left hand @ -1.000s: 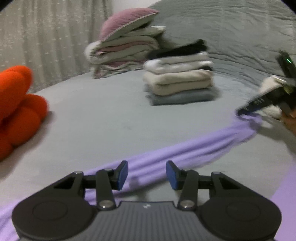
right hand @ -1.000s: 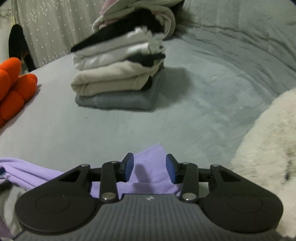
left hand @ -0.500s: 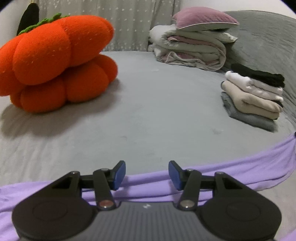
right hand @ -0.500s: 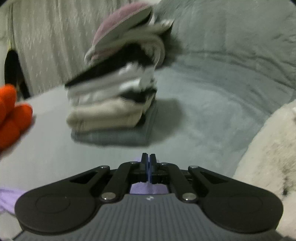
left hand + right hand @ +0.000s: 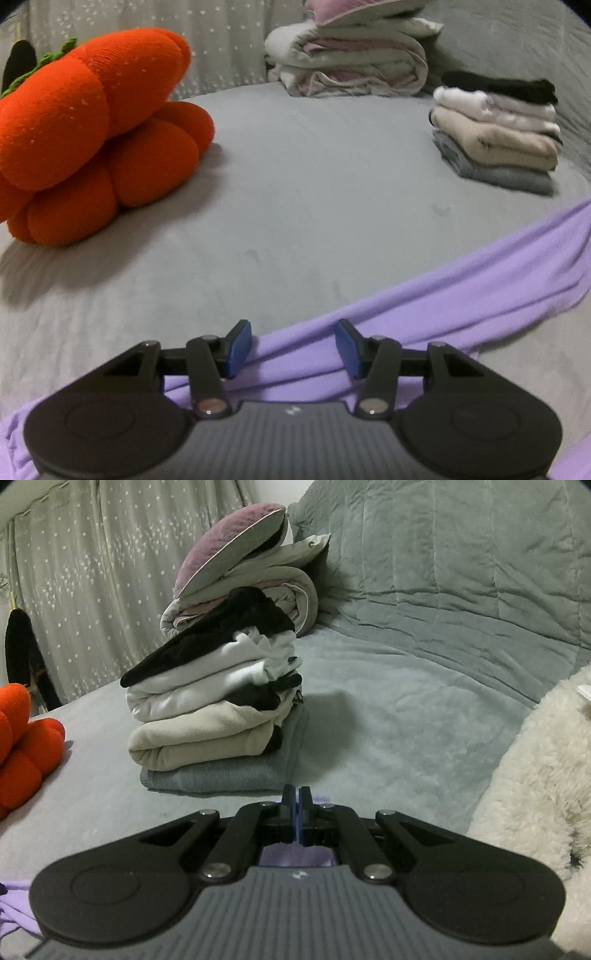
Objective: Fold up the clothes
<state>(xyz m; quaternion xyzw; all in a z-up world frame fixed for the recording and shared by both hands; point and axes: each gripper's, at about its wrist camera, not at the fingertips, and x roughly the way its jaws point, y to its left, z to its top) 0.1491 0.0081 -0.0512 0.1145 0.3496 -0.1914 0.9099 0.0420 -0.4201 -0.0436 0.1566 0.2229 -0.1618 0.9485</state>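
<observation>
A purple garment (image 5: 461, 295) lies stretched in a long band across the grey bed (image 5: 314, 206). My left gripper (image 5: 293, 345) hovers over its near edge, jaws apart, with the cloth lying below and between the blue pads (image 5: 240, 345) but not pinched. My right gripper (image 5: 297, 812) is shut, its pads pressed together on a corner of the purple garment (image 5: 295, 854), which shows just behind the pads. Most of the garment is hidden below the gripper body in the right wrist view.
A stack of folded clothes (image 5: 214, 716) (image 5: 495, 136) stands just beyond the right gripper. A pile of bedding with a mauve pillow (image 5: 236, 554) sits behind it. An orange pumpkin plush (image 5: 92, 129) lies left. A white fluffy cushion (image 5: 539, 786) is at the right.
My right gripper has closed on the purple corner and tipped up a little. My left gripper has swung left along the garment, so the orange plush now fills its left side.
</observation>
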